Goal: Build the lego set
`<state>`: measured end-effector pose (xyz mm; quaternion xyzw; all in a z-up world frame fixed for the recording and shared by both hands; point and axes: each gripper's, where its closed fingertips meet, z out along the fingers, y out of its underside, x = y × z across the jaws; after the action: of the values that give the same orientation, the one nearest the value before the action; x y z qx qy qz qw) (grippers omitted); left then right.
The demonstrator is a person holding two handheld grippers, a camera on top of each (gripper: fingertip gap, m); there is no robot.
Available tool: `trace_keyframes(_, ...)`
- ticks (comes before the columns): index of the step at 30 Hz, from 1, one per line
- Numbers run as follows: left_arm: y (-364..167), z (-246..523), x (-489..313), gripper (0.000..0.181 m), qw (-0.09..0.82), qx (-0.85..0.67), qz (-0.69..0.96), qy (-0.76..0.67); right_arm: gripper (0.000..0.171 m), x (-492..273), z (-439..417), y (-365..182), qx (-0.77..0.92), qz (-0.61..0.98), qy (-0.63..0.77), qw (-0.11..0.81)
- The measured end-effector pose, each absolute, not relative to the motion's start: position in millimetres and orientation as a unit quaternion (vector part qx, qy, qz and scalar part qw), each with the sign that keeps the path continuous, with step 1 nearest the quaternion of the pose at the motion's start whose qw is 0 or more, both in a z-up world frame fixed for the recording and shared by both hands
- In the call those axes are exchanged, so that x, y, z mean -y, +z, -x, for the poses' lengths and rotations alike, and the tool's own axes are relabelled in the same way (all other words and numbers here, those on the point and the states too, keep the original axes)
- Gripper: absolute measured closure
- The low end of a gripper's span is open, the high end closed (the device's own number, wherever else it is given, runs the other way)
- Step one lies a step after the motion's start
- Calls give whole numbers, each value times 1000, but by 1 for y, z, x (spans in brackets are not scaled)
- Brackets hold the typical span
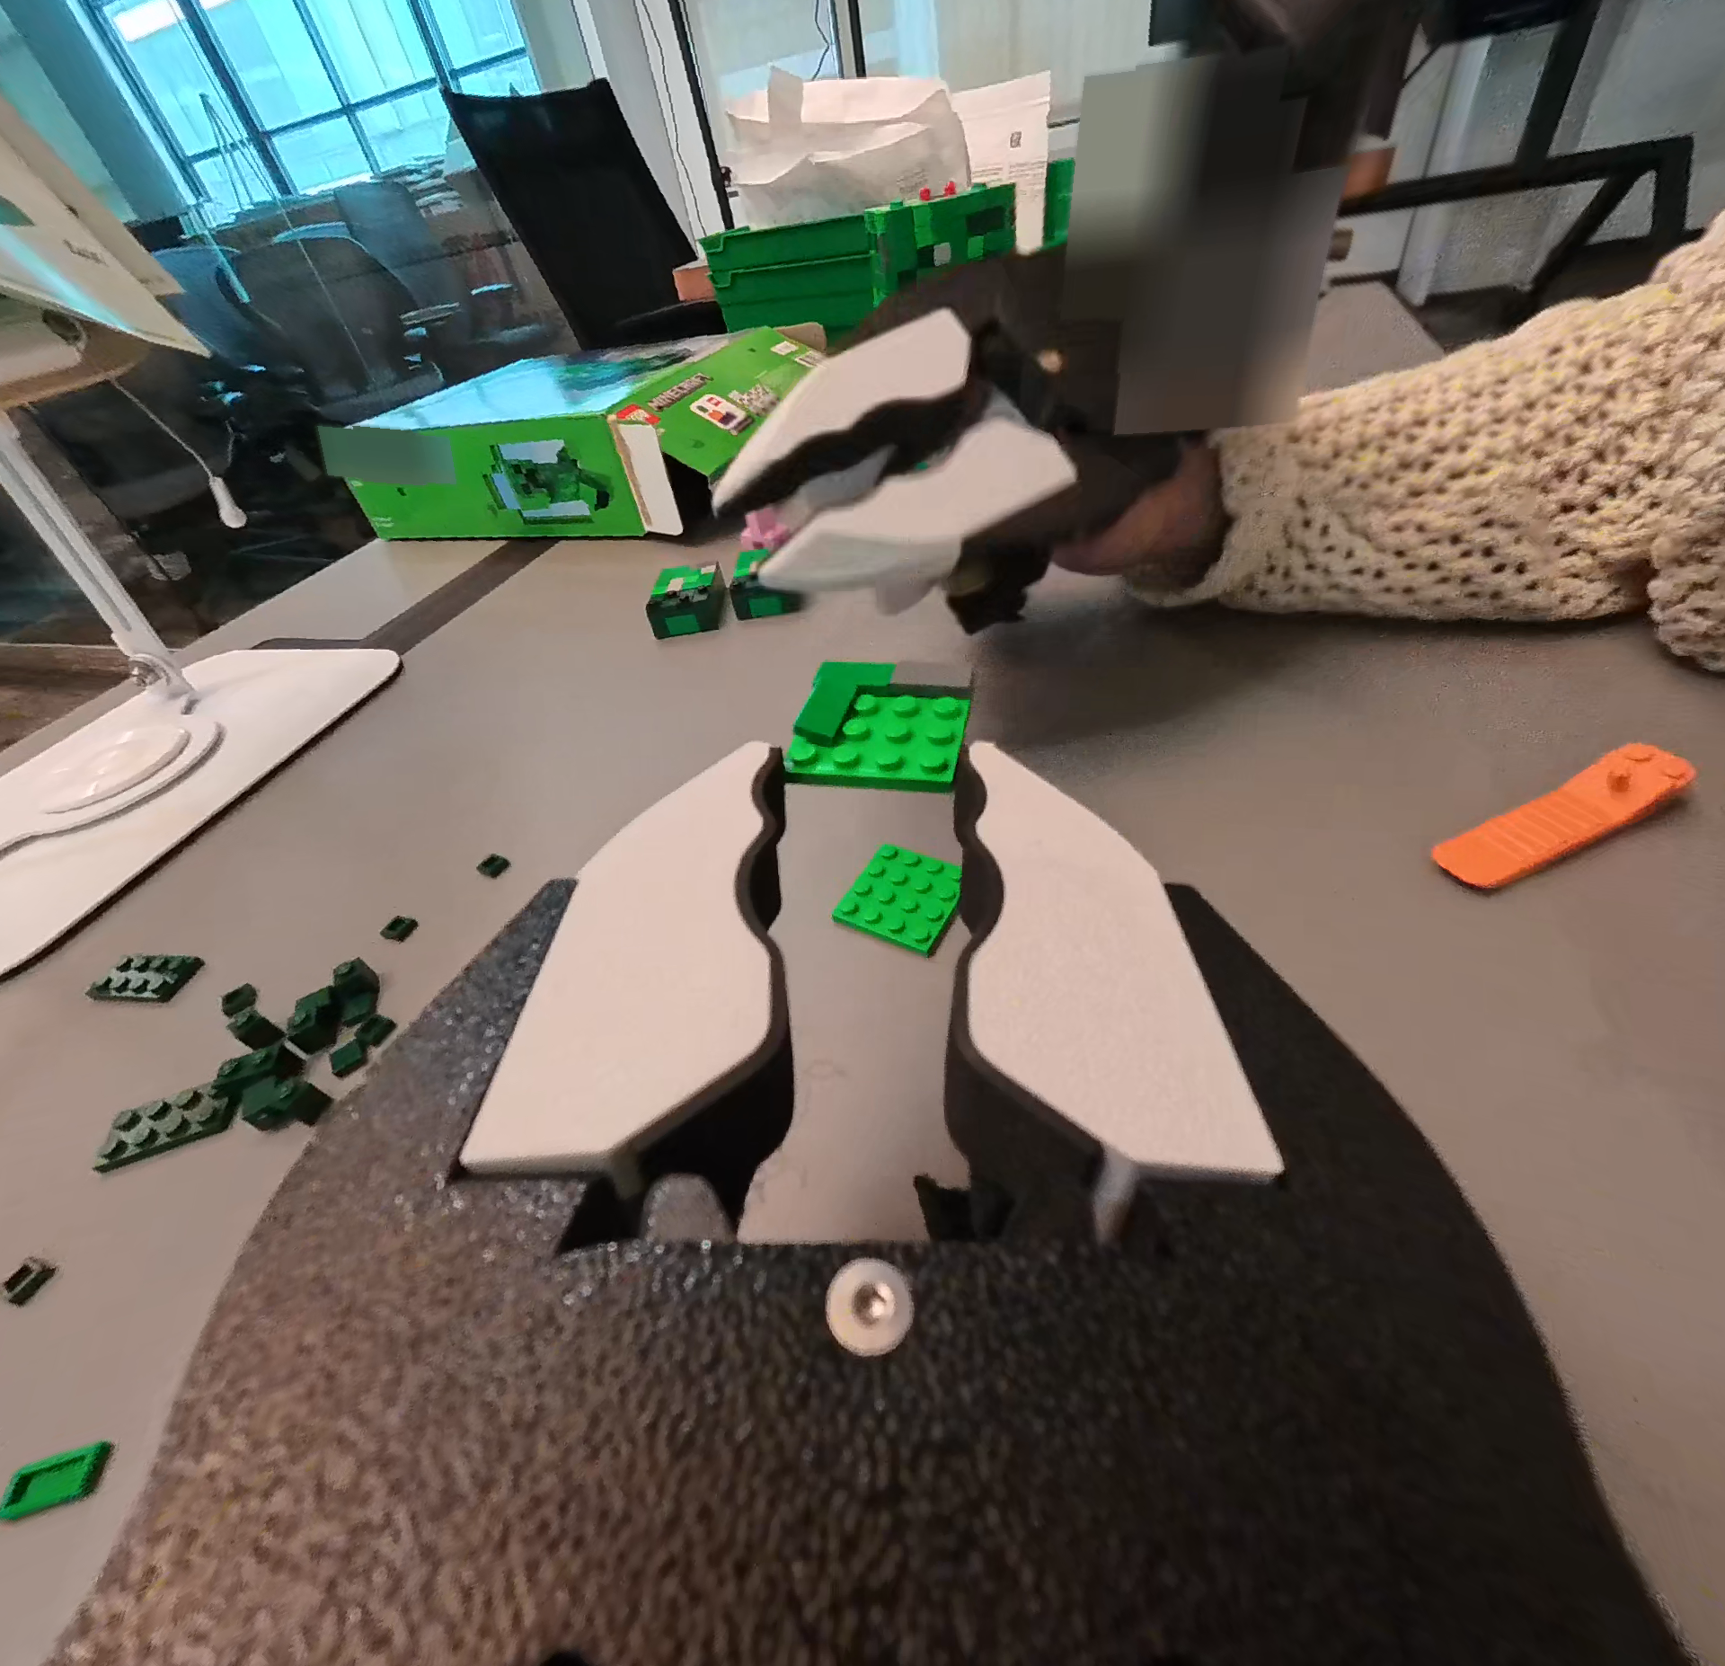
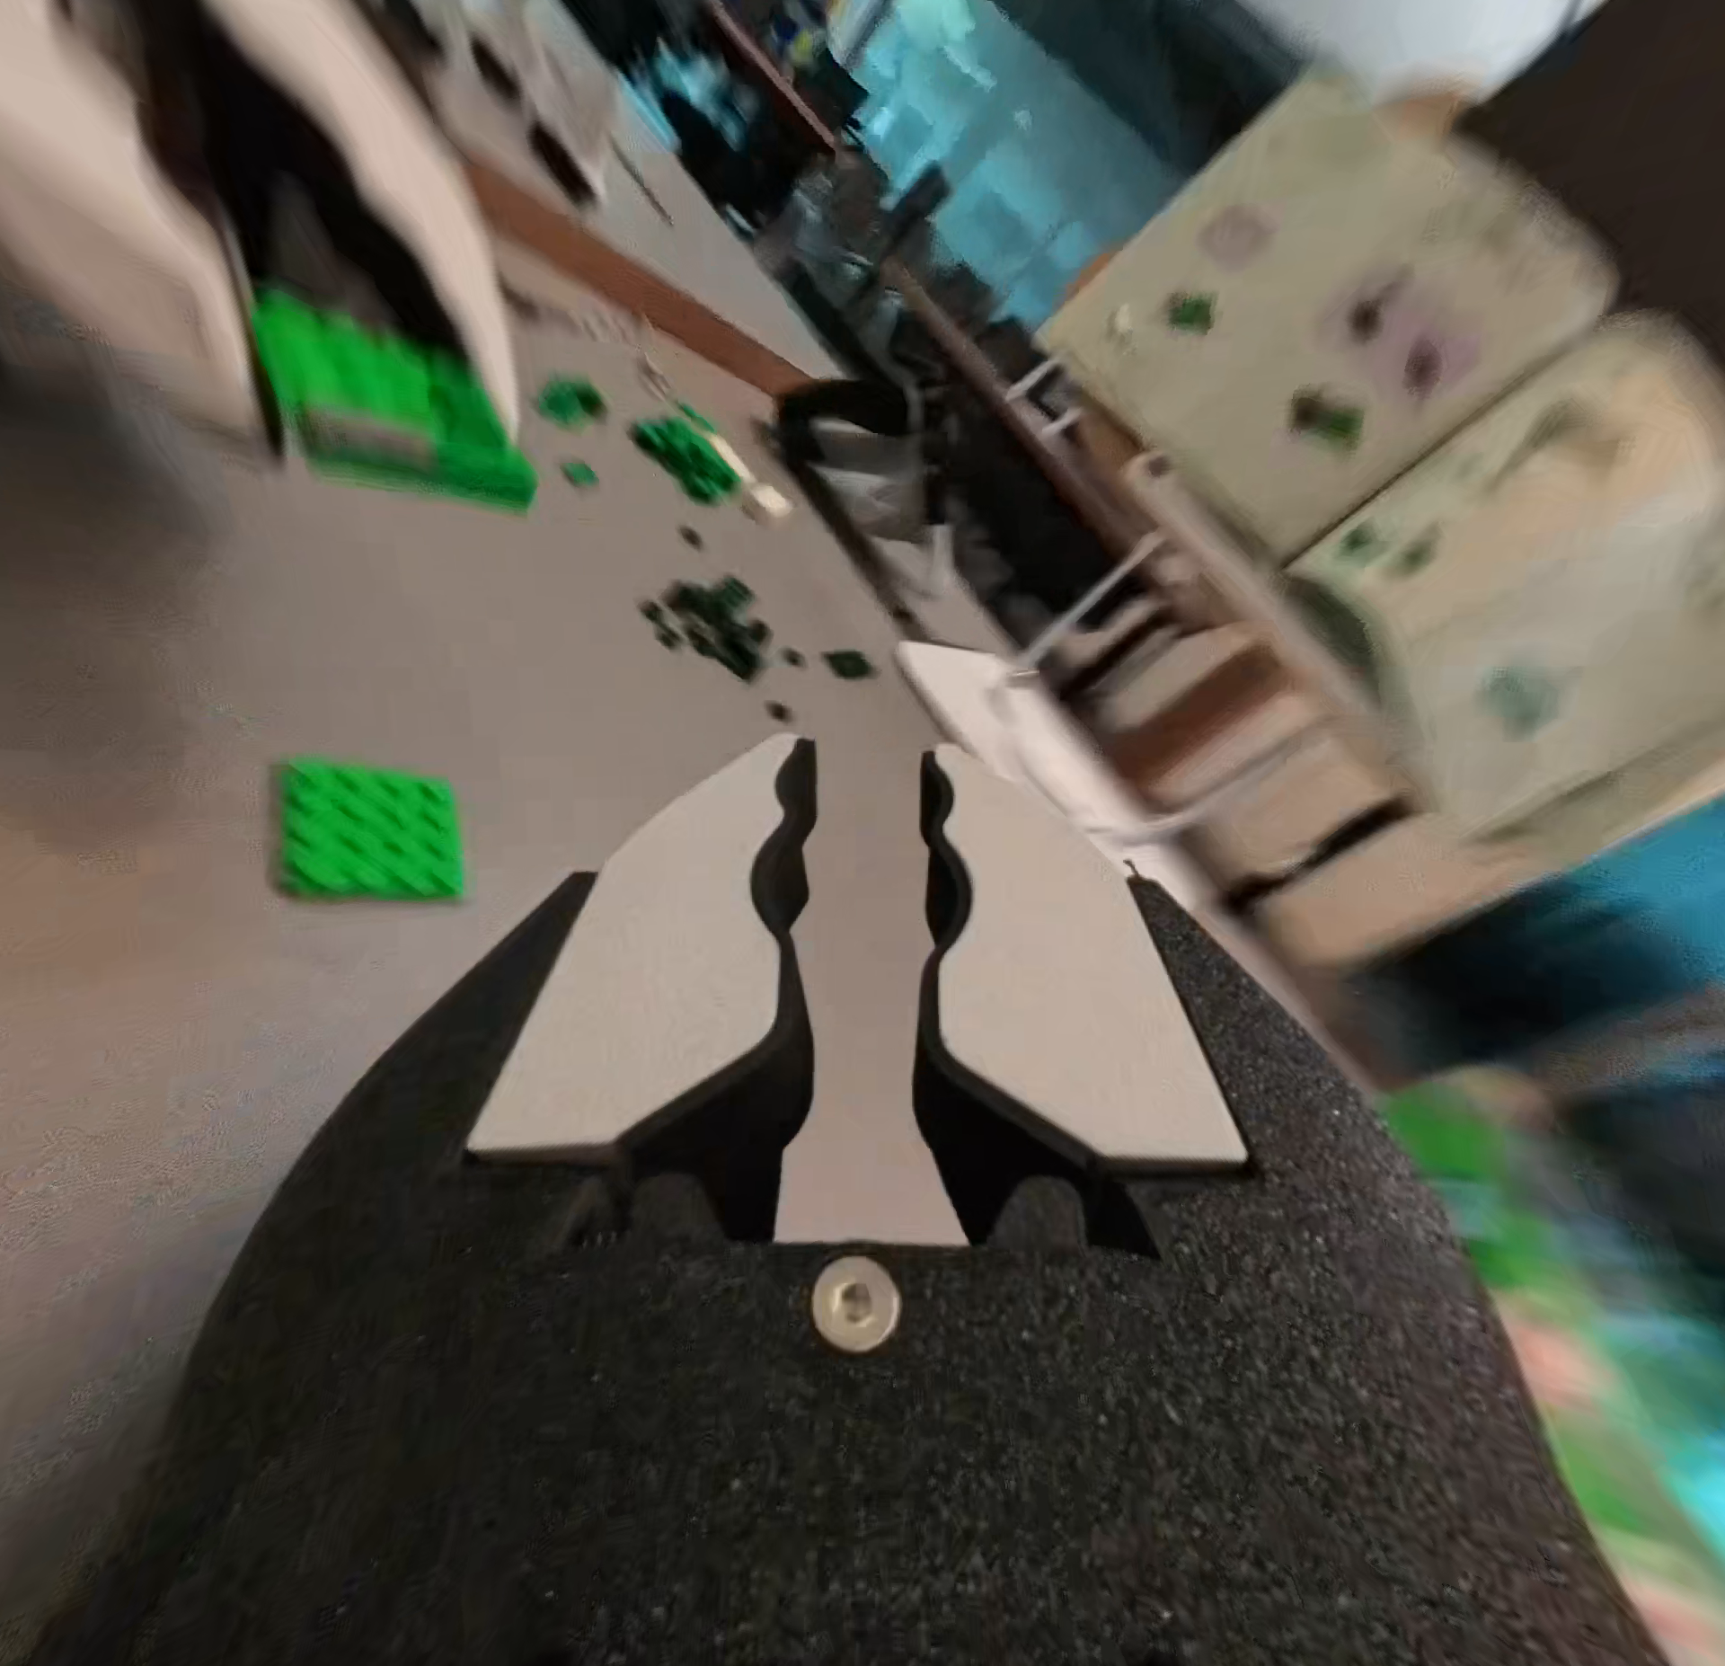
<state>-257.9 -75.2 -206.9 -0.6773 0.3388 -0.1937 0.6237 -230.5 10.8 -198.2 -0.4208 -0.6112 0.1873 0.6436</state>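
Only the left wrist view shows the orange separator (image 1: 1563,814) on the bench (image 1: 1213,874); the left gripper (image 1: 873,762) and the right gripper (image 2: 866,748) gape empty.

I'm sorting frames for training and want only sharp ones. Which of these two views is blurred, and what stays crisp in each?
Left wrist view: mostly sharp; the left gripper, the bright green plate and the orange tool read clearly, with wide-angle bending at the edges. Right wrist view: heavy motion blur smears the table and green pieces; only the right gripper itself stays crisp.
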Motion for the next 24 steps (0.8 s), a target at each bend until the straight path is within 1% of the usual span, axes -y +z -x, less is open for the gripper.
trace_keyframes(1, -207, 257, 75, 146, 625, -342, 676, -190, 151, -7, 232, -194, 586, 465, 280, 602)
trace_keyframes(3, -208, 256, 76, 146, 626, -349, 672, -184, 151, 11, 238, -183, 527, 523, 469, 478)
trace_keyframes(4, -208, 255, 76, 146, 627, -353, 670, -181, 146, 18, 240, -177, 493, 541, 538, 418)
trace_keyframes(5, -208, 254, 77, 146, 629, -356, 668, -178, 146, 27, 241, -172, 472, 546, 588, 365)
trace_keyframes(6, -208, 253, 78, 146, 631, -360, 665, -176, 145, 32, 243, -173, 458, 558, 613, 321)
trace_keyframes(11, -210, 250, 79, 146, 632, -379, 658, -155, 135, 66, 254, -202, 451, 616, 629, 145)
trace_keyframes(13, -212, 249, 80, 146, 631, -386, 656, -149, 135, 76, 257, -206, 442, 618, 642, 104)
trace_keyframes(17, -213, 248, 81, 146, 630, -394, 654, -142, 140, 84, 259, -208, 428, 614, 660, 69)
trace_keyframes(24, -216, 246, 82, 146, 628, -403, 652, -134, 152, 85, 259, -208, 426, 612, 663, 65)
